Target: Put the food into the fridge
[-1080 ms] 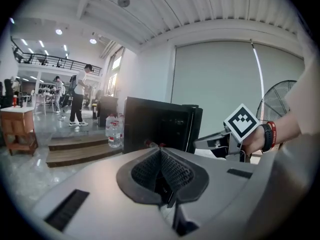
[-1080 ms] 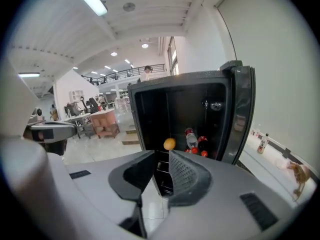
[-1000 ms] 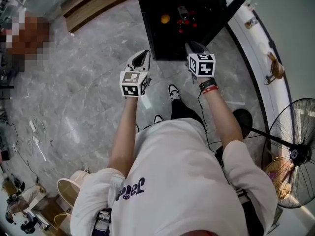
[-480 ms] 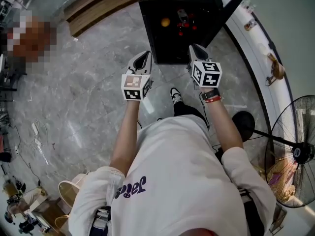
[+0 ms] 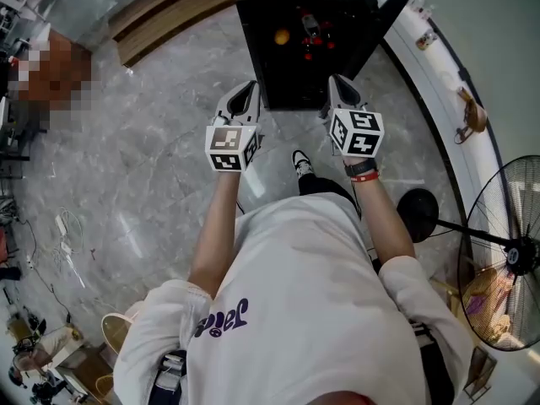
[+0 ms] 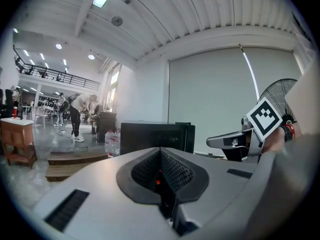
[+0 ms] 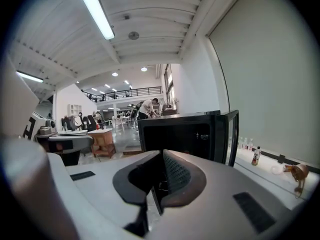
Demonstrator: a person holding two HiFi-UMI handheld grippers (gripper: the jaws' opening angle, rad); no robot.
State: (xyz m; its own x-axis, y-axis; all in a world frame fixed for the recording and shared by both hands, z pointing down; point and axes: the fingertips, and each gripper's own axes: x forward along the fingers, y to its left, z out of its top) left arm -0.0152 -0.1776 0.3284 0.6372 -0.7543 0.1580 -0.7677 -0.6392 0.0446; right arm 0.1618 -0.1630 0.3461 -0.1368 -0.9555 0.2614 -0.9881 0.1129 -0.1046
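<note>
A small black fridge [image 5: 253,53] stands on the floor ahead of me with its door [image 5: 390,13] swung open to the right. Inside lie an orange fruit [image 5: 282,35] and some red items [image 5: 314,37]. My left gripper [image 5: 245,94] hangs just left of the fridge's front, shut and empty. My right gripper [image 5: 337,87] is in front of the opening, its jaws closing to a shut stand with nothing between them. The left gripper view shows the left gripper [image 6: 161,159] shut before the fridge [image 6: 150,134]. The right gripper view shows the right gripper [image 7: 161,164], the fridge [image 7: 180,134] and its door [image 7: 231,134].
A standing fan [image 5: 506,260] is at my right. A white ledge [image 5: 426,53] with small bottles runs along the right wall. A wooden step [image 5: 169,7] lies left of the fridge, with water bottles [image 6: 112,141] beside it. People stand far off.
The right gripper has drawn back a little from the fridge opening toward me. The left gripper has hardly moved.
</note>
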